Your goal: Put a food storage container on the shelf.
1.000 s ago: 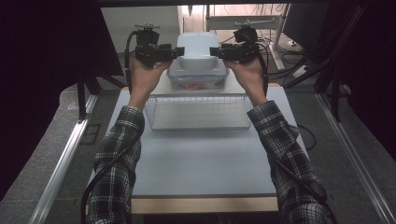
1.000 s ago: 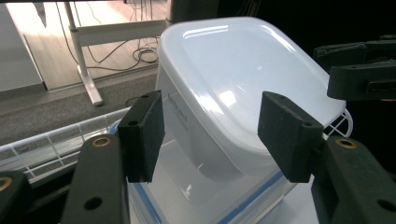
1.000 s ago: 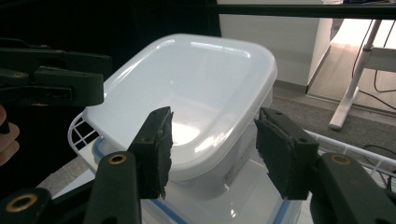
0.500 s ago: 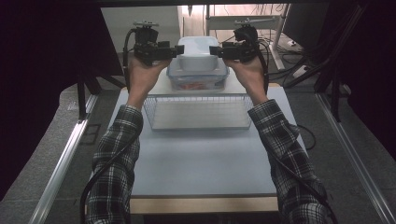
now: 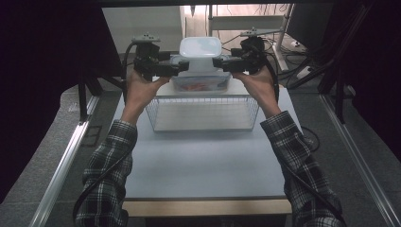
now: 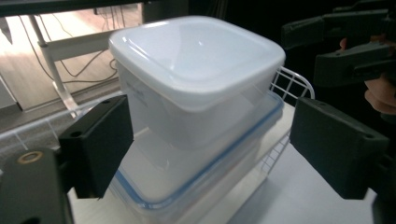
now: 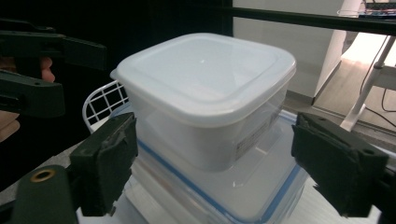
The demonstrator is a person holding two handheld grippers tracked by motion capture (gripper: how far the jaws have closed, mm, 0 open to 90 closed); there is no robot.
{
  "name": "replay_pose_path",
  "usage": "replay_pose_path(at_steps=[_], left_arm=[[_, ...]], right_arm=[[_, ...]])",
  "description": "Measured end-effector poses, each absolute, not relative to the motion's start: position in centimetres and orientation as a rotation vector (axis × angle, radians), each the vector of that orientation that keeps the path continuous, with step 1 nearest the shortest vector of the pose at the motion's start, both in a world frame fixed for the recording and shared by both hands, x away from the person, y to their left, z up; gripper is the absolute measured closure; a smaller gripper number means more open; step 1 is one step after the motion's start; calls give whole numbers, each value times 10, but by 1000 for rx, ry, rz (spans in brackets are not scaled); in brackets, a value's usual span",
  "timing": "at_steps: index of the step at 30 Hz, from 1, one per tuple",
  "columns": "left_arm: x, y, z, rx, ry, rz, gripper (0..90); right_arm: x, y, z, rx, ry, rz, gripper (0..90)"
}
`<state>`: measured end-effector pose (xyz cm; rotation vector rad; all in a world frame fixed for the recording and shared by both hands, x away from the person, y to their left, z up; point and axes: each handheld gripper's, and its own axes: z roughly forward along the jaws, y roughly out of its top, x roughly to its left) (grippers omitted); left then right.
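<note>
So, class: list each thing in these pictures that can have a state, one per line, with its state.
Small tub: lid on, upright, stacked on the larger box.
Larger box: blue-rimmed lid on, bearing the small tub.
Wire basket: upright on the table, nothing visible inside.
Left gripper: open, jaws just widened, beside the small tub.
Right gripper: open, jaws just widened, beside the small tub.

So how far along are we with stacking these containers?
Done: the small white-lidded container sits on the larger blue-rimmed container, behind the wire basket. In hand: the left gripper and right gripper have just been opening, pads off the walls. Left: probably just backing both grippers away.
</note>
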<state>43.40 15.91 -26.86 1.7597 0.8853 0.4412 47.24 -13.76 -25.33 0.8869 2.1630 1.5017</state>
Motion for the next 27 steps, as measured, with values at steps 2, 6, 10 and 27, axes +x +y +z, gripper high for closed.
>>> replay_pose_path(at_steps=[2, 6, 10, 27], left_arm=[[430, 159, -273, 1771, 876, 426, 99], [424, 160, -282, 1787, 858, 408, 78], [418, 162, -289, 1793, 849, 415, 61], [389, 157, -313, 1831, 796, 449, 36]], right_arm=[[469, -139, -256, 880, 2167, 1499, 123], [464, -141, -261, 869, 2173, 1508, 98], [460, -144, -267, 866, 2181, 1514, 85], [438, -159, -287, 833, 2223, 1553, 68]])
